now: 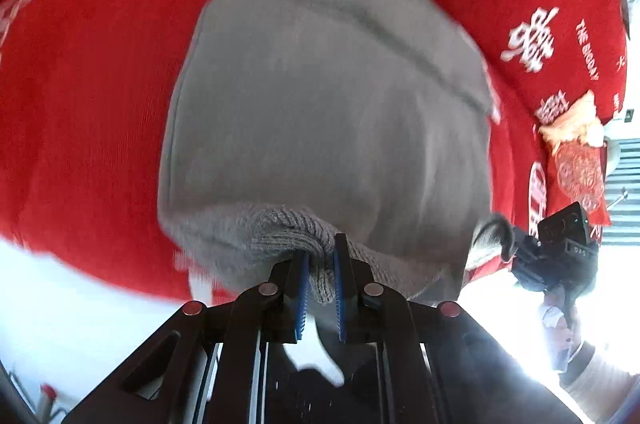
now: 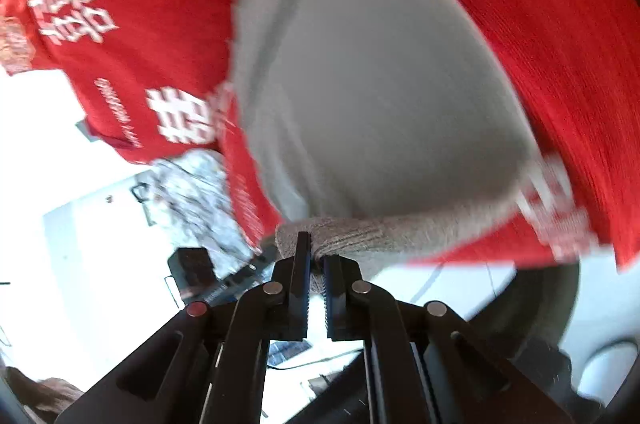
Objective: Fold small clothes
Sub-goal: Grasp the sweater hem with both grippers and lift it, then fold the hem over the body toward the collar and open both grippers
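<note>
Your left camera sits just behind its jaws and looks down, very close, at the gray sweater (image 1: 320, 104) on the red cloth (image 1: 88, 84). Your right camera does the same. Both views share that sweater (image 2: 380, 84) and cloth (image 2: 160, 36).

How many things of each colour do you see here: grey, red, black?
Grey: 1, the knit garment
Red: 2, the printed cloth and the packet
Black: 2, the left gripper and the right gripper
Total: 5
</note>
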Tool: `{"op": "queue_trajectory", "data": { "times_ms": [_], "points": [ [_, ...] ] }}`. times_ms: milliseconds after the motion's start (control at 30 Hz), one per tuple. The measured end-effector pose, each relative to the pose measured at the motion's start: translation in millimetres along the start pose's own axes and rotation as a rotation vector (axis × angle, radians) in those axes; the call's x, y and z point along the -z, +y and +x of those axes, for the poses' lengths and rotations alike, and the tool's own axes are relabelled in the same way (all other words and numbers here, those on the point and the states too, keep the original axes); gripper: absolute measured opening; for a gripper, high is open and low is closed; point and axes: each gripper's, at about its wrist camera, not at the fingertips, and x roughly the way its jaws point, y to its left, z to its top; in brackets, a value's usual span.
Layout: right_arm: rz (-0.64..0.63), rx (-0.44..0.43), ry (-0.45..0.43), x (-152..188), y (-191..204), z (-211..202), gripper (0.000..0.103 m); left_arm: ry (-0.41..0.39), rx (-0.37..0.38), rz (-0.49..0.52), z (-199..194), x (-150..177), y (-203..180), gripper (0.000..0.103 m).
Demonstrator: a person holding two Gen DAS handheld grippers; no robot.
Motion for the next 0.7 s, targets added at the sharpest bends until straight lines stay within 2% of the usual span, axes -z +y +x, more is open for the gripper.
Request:
{"op": "queue_trajectory", "data": {
  "times_ms": [133, 200, 300, 367, 433, 500, 700],
  "points": [
    [-0.045, -0.022, -0.033, -59, 27, -12, 0.006, -0.079, -0.08, 0.013, 2, -64, -3, 0.012],
    [-0.051, -0.007, -0.047, -82, 34, -13, 0.006, -0.105, -0.116, 0.009, 11, -94, -3, 0.012],
    [-0.045, 0.042, -0.072, -113, 45, -8, 0.006, -0.134, -0.184, -0.012, 19, -120, -10, 0.014],
    [-0.021, 0.072, -0.087, -128, 47, -6, 0.006, -0.127, -0.224, -0.025, 22, -130, -13, 0.016],
    [0.016, 0.099, -0.1, -140, 42, -8, 0.006, -0.109, -0.243, -0.028, 15, -131, 3, 0.016],
    [0.027, 0.121, -0.11, -149, 40, -9, 0.01, -0.093, -0.26, -0.031, 17, -132, 2, 0.016],
    [0.011, 0.208, -0.091, -168, 45, -11, 0.01, -0.024, -0.214, -0.057, 13, -140, -3, 0.018]
  ]
}}
